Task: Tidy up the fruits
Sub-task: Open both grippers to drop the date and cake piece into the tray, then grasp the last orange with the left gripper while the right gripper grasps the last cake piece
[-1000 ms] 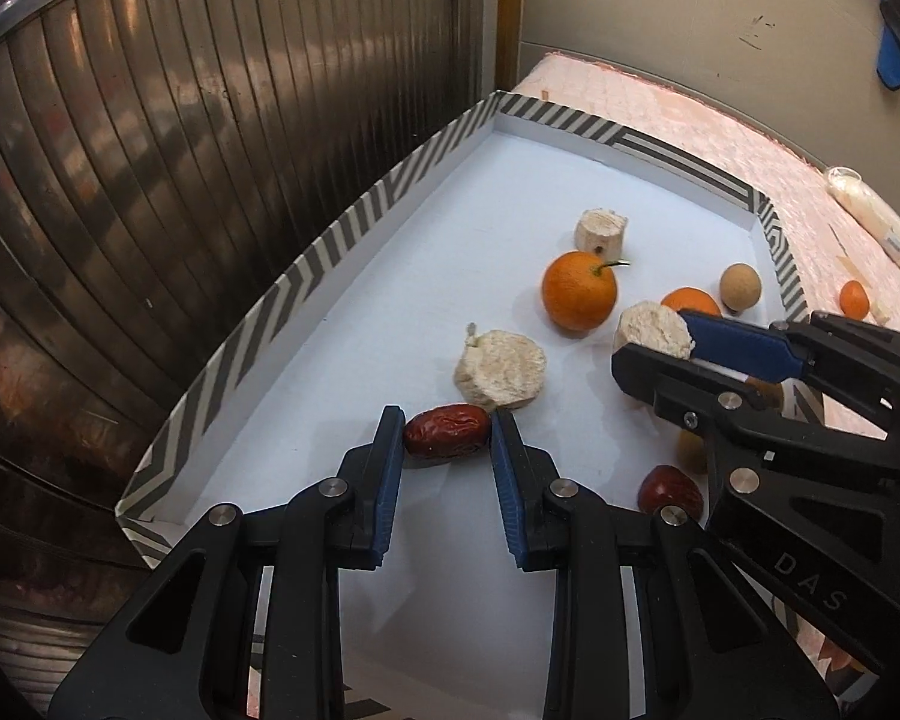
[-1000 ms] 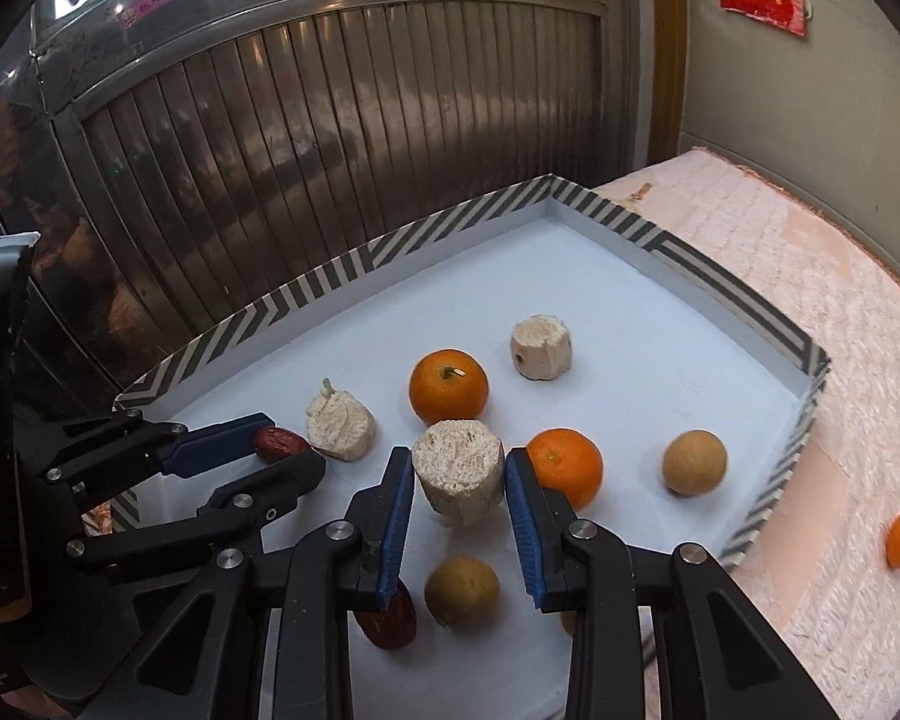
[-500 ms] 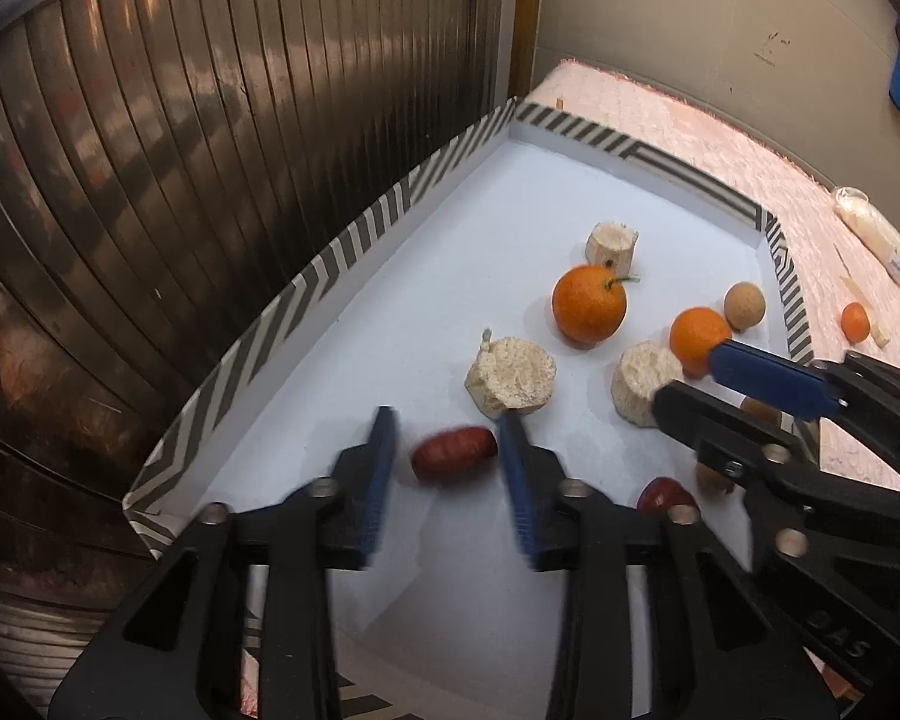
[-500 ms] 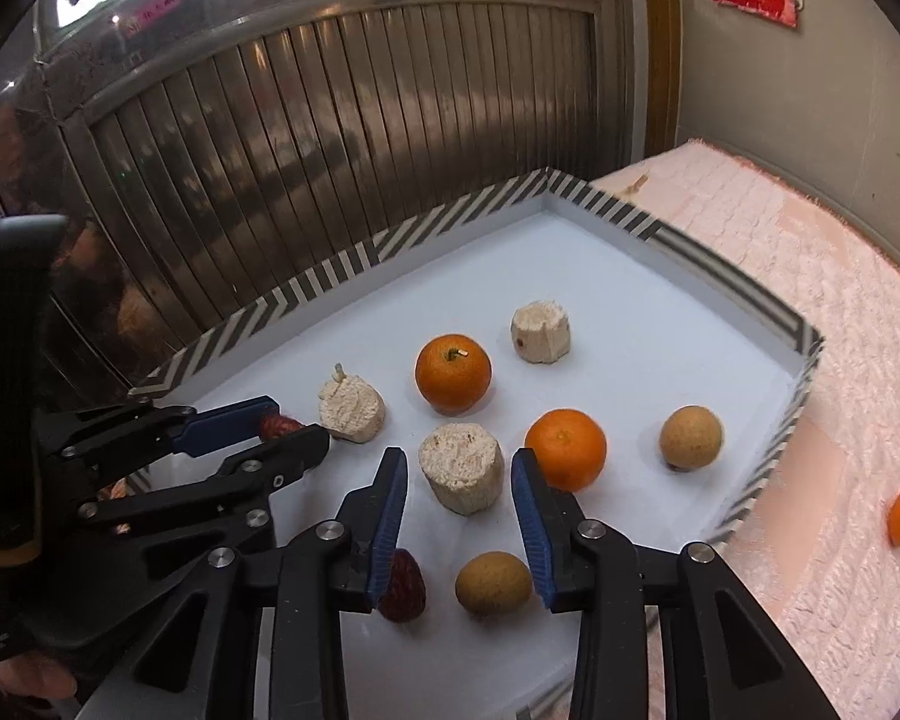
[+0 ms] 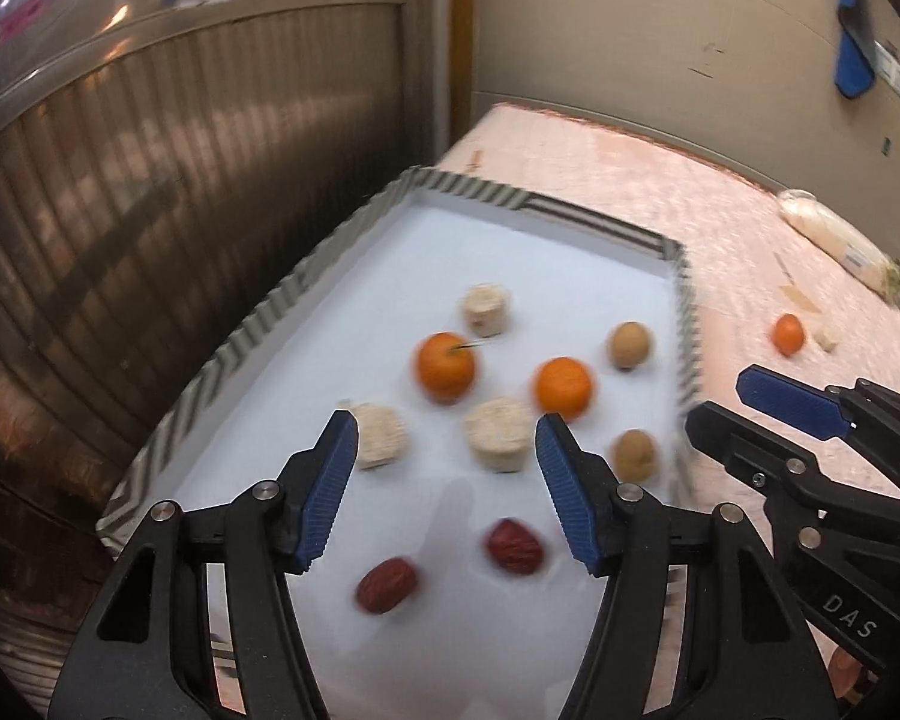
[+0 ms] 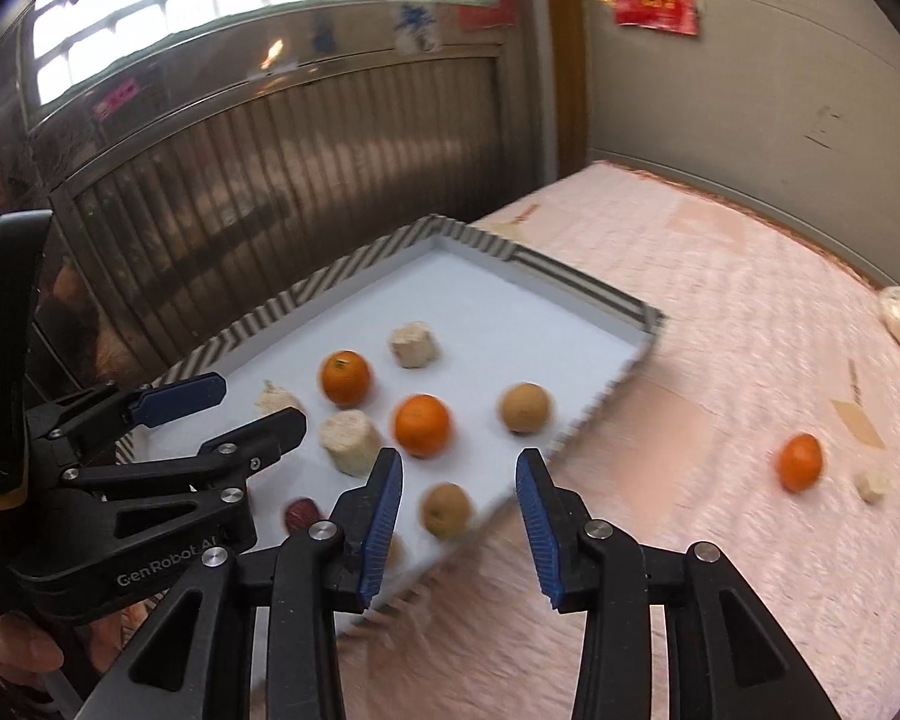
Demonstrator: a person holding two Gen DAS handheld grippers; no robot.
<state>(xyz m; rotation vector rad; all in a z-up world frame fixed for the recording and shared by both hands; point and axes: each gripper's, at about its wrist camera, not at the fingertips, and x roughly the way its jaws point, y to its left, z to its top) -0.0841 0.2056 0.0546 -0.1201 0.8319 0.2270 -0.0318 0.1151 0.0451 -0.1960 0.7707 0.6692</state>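
While both tools' jaws open – empty, pink cloth (image 6: 720, 360), striped tray (image 5: 354, 234), ribbed shutter (image 5: 150, 180).

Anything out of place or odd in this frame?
Yes. One orange and a pale chunk lie on the pink cloth, outside the striped-rim tray where the other fruits sit. Both views are motion-blurred; no damage or spill is visible.

We hold both grippers above the tray (image 5: 258, 336), left gripper (image 5: 444, 468) and right gripper (image 6: 459, 492) opening, both empty
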